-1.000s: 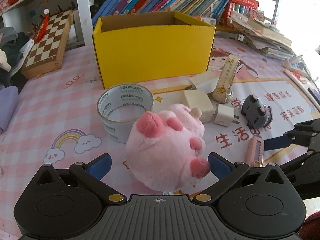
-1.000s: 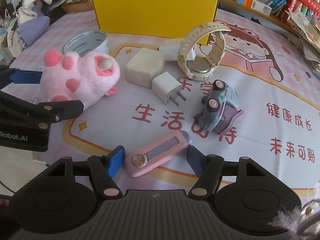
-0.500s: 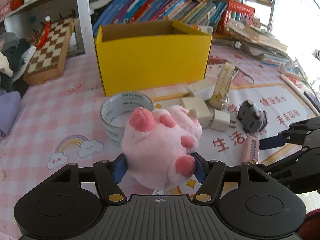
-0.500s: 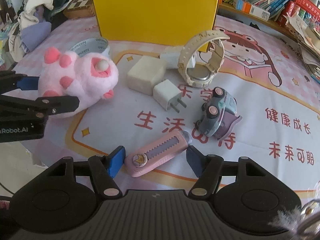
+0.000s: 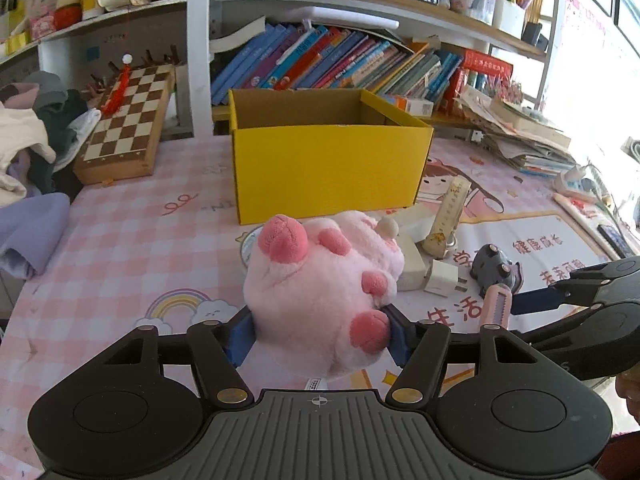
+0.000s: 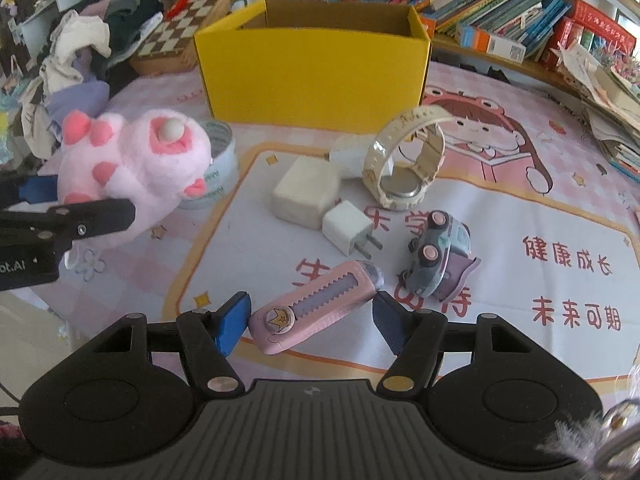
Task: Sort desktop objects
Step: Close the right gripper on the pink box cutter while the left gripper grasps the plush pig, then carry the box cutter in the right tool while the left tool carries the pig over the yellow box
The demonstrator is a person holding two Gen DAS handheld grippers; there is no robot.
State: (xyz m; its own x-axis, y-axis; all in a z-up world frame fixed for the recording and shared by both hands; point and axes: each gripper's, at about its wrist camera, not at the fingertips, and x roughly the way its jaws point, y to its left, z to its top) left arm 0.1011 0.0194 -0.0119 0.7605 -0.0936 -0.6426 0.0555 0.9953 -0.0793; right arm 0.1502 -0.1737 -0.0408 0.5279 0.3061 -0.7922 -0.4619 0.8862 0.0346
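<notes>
1. Pink plush toy (image 5: 320,292) sits clamped between the blue pads of the left gripper (image 5: 320,336); the pads press into its sides and its lower body bulges over them.
2. From the right wrist view the toy (image 6: 132,172) looks raised off the table, partly in front of the tape roll (image 6: 218,168).
3. Right gripper (image 6: 310,316) is closed at middling width on a pink utility knife (image 6: 316,306). The knife lies slantwise between the blue pads, its star-marked end at the left pad, its grey tip near the right pad.
4. Whether the knife is clear of the table I cannot tell.
5. Ahead of the left gripper, beyond the toy: a yellow cardboard box (image 5: 328,164), top open, nothing visible inside from this angle.
6. Ahead and right of the left gripper: a cream watch (image 5: 448,220) standing on its buckle side, a white block (image 5: 412,260) and a small white charger plug (image 5: 442,280) just beside it.
7. Ahead and right of the right gripper: a grey toy car (image 6: 438,258), tipped on its side, wheels facing the camera, near the knife tip but apart from it.
8. Far left of the left gripper: a chessboard (image 5: 128,124) leaning by a heap of clothes (image 5: 32,136).
9. The table (image 5: 132,240) has a pink checked cover.
</notes>
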